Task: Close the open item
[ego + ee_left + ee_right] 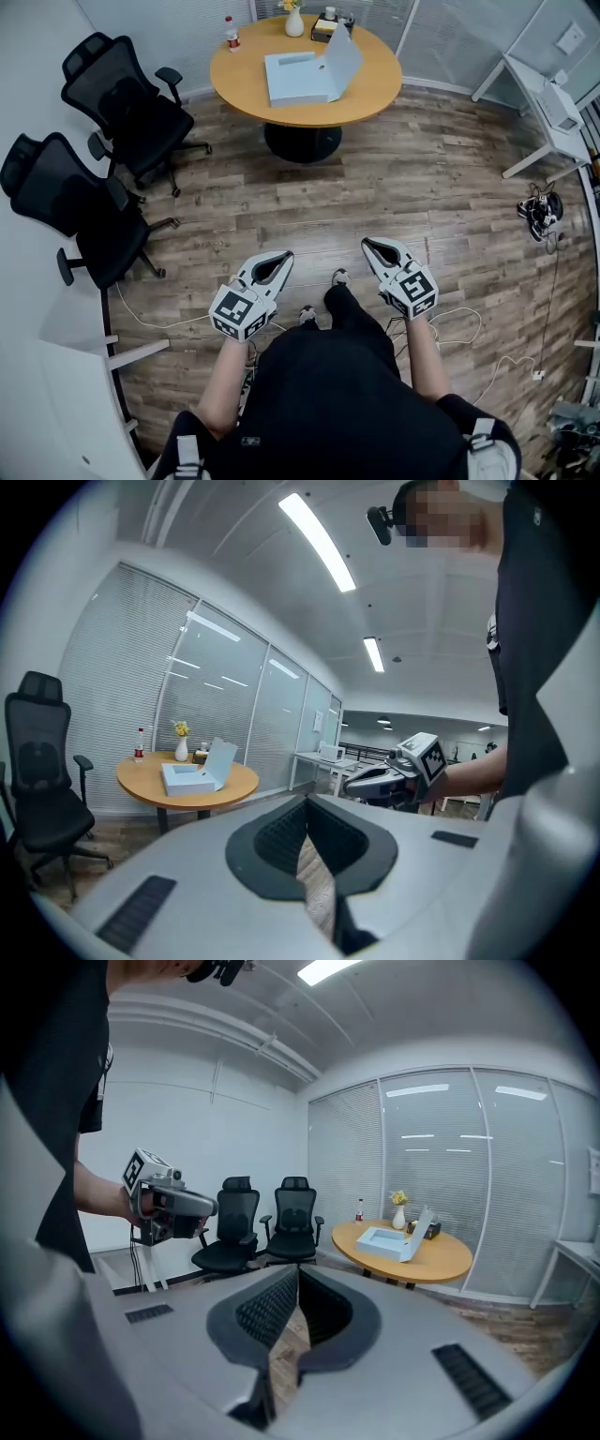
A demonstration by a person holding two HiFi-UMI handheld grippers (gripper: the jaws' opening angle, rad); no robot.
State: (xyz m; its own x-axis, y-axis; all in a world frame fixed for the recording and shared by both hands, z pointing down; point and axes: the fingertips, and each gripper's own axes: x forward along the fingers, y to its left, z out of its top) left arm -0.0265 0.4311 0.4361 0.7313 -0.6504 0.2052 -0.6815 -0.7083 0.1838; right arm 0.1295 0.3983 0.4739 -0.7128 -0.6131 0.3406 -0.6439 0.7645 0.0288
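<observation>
pale blue box open on the round table, far off at twelve o'clock
both the left gripper and right gripper are closed tight on nothing, held low over the floor, well apart from the box. its lid stands up along the box's right edge, toward one o'clock, so the right gripper looks better placed to tip it leftward.
</observation>
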